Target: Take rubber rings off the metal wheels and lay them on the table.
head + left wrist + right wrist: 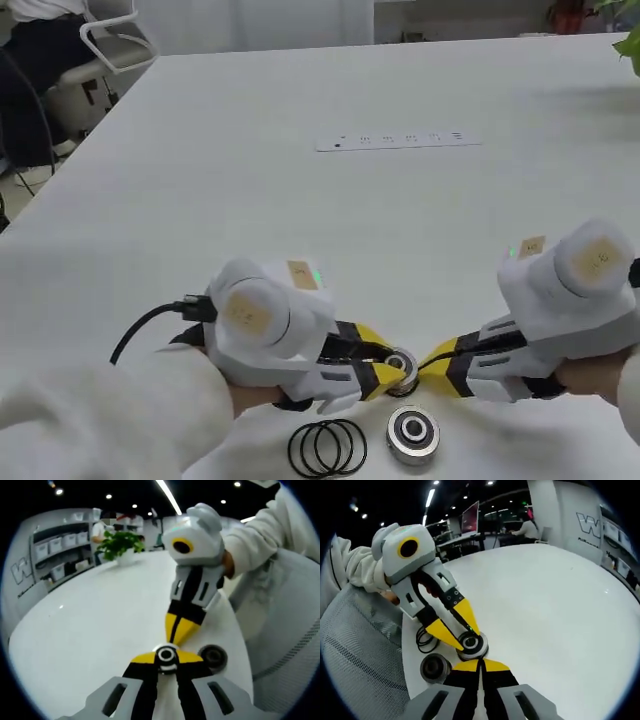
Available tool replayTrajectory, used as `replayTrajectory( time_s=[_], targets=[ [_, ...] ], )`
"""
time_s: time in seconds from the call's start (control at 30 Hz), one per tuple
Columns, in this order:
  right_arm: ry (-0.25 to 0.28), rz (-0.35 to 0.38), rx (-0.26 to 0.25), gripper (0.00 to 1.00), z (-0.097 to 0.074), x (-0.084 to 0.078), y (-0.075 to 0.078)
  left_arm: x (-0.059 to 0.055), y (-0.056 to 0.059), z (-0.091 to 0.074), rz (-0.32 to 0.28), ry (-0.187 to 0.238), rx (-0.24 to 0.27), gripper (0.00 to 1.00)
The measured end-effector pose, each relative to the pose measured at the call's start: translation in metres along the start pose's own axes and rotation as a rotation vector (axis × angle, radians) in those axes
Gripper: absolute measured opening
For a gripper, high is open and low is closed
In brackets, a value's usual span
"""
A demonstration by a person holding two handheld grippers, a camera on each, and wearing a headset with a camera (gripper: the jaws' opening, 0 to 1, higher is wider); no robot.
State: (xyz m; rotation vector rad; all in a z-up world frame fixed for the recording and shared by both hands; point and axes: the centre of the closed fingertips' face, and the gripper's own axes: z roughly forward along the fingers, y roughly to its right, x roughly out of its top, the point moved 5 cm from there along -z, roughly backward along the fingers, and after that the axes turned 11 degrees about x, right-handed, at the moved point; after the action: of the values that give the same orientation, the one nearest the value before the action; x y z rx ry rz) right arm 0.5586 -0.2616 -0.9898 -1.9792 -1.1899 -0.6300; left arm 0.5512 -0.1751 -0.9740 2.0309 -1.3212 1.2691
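**Stripping a ring.** The left gripper (390,372) has its jaws closed on a metal wheel (402,362) at the near edge of the desk (300,200). The right gripper (433,360) meets the wheel's rim with jaws pressed together; whether they pinch a rubber ring cannot be told. A second wheel (412,435) and loose rings (328,447) lie just beside. For a clean pull, the left should clamp firmly while the right catches the ring's edge and peels outward.
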Motion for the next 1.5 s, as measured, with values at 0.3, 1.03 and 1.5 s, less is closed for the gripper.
replayTrajectory(
  time_s=[0.3, 1.03, 1.5],
  targets=[
    [0.041, 0.074, 0.010, 0.00, -0.005, 0.001, -0.001, 0.000, 0.000, 0.001, 0.009, -0.004, 0.004, 0.14],
    [0.108, 0.161, 0.017, 0.00, -0.007, 0.010, -0.007, 0.000, -0.001, 0.002, 0.028, -0.011, 0.010, 0.14],
    [0.104, 0.113, 0.036, 0.00, -0.004, 0.019, -0.013, -0.001, -0.001, 0.002, 0.028, -0.002, 0.015, 0.14]
  ],
)
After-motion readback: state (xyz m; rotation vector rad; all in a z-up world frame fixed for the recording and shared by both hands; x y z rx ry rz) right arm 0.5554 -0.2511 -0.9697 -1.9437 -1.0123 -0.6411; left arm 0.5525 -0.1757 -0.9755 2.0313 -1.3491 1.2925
